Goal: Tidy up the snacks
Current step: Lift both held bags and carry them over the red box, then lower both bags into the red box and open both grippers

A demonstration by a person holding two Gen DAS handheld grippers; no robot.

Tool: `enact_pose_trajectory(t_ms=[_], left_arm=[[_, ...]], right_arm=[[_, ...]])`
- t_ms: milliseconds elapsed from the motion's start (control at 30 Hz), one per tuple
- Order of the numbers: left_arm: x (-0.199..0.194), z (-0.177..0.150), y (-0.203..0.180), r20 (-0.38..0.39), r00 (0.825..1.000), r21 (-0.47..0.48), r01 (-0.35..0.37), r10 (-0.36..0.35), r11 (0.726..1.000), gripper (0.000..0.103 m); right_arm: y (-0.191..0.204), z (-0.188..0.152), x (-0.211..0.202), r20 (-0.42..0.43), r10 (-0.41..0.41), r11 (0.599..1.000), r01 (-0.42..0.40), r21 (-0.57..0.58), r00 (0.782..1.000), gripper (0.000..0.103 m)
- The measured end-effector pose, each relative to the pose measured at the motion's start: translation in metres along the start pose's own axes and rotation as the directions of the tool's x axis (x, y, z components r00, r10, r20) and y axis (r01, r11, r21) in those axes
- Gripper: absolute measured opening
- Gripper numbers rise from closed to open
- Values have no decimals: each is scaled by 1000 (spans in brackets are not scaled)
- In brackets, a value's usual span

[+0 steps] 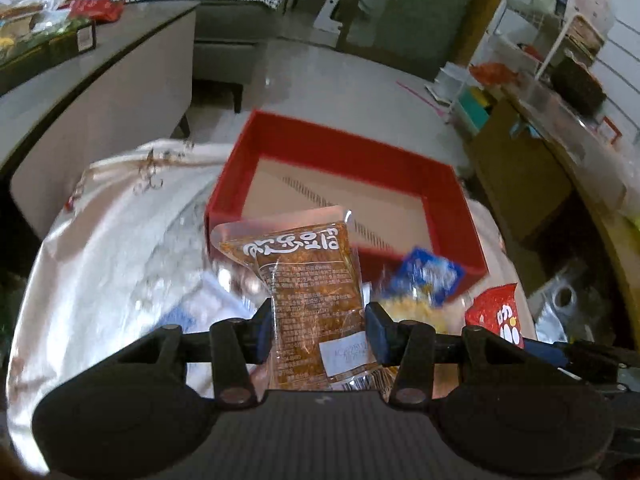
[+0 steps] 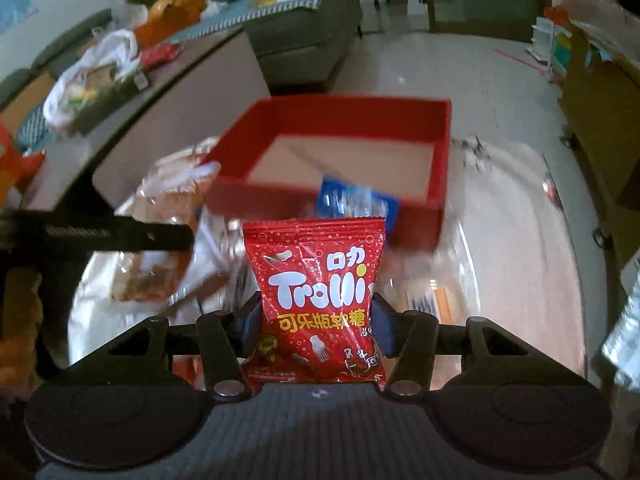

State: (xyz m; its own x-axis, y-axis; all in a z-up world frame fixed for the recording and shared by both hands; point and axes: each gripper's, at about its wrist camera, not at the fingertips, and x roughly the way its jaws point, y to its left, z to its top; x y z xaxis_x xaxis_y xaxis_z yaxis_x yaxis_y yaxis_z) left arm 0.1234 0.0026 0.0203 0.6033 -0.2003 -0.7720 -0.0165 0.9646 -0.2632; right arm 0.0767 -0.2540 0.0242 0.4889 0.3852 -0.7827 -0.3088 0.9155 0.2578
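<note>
My left gripper (image 1: 318, 320) is shut on a clear brown snack packet (image 1: 308, 280) and holds it upright above the table, in front of an open red box (image 1: 448, 200). My right gripper (image 2: 316, 316) is shut on a red Trolli gummy bag (image 2: 320, 288), also in front of the red box (image 2: 340, 112), whose cardboard floor shows bare. A blue snack packet (image 1: 430, 276) lies by the box's near wall; it also shows in the right wrist view (image 2: 352, 200). The Trolli bag (image 1: 496, 312) shows at the right of the left wrist view.
The box stands on a round table under a shiny white cover (image 1: 120, 240). More clear snack packets (image 2: 152, 280) lie at the table's left. A grey counter (image 1: 120, 60) with bags stands left, a sofa (image 2: 304, 40) behind, cluttered shelves (image 1: 560, 60) at the right.
</note>
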Motion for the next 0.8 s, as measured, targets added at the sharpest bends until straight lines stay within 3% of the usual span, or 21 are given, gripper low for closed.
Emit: enact_pose_trajectory(t_ms=[333,800], left_arm=[[47,53,-16,51,998,21,-40,39,999,40],[110,80,-28,63,990,86,-130,124,988,40]], right_arm=[[-17,67,34,82,11,998,-16,68,997,61],[-38,105,92,51,-30,997,26,78,998,61]])
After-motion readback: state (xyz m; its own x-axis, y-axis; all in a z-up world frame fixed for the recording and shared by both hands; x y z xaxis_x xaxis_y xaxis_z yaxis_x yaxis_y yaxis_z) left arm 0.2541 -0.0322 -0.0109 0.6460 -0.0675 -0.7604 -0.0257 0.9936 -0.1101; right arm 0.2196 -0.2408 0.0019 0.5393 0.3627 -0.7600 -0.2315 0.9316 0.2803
